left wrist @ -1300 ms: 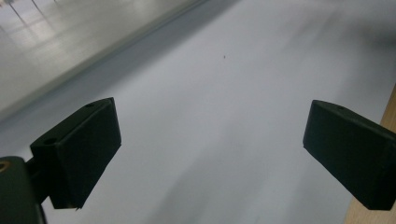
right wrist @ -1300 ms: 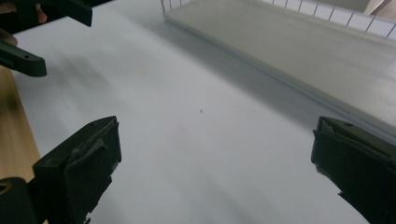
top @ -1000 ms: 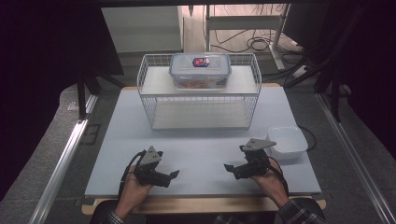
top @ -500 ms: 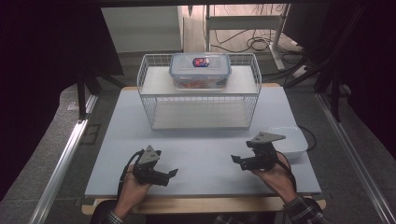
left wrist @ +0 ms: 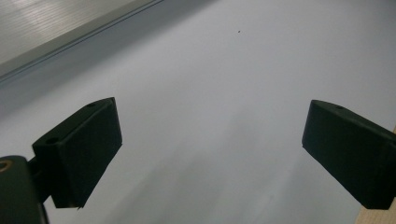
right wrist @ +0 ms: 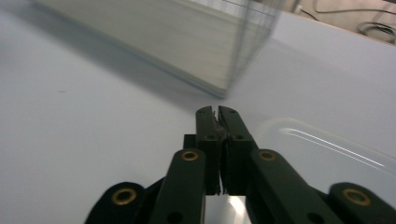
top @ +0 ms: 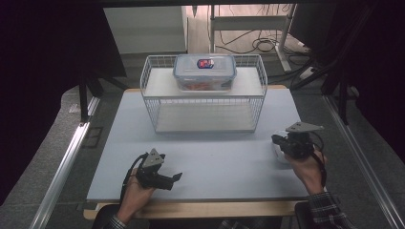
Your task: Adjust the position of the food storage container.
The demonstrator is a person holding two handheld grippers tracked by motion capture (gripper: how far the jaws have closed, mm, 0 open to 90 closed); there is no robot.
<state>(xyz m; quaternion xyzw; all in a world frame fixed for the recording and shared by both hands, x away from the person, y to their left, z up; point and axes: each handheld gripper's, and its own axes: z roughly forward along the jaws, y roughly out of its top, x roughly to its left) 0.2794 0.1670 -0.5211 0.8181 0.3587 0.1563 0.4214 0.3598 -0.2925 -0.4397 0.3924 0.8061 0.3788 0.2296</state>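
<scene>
A clear lidded box with red contents stands on the top shelf of a white wire rack at the back of the table. Low over the table's front left, my left gripper is open, its jaws wide apart with nothing between them. At the right side my right gripper hangs over a shallow white tub. Its jaws have just been closing and now stand shut with nothing between them. The tub lies just to the right of the jaws, and the rack stands beyond.
The pale table top lies bare between the two hands and in front of the rack. Dark curtains flank both sides. Cables lie on the floor behind the table.
My right gripper has moved right and a little up, over the white tub, and its jaws have gone from wide open to shut. The left gripper has stayed put.
</scene>
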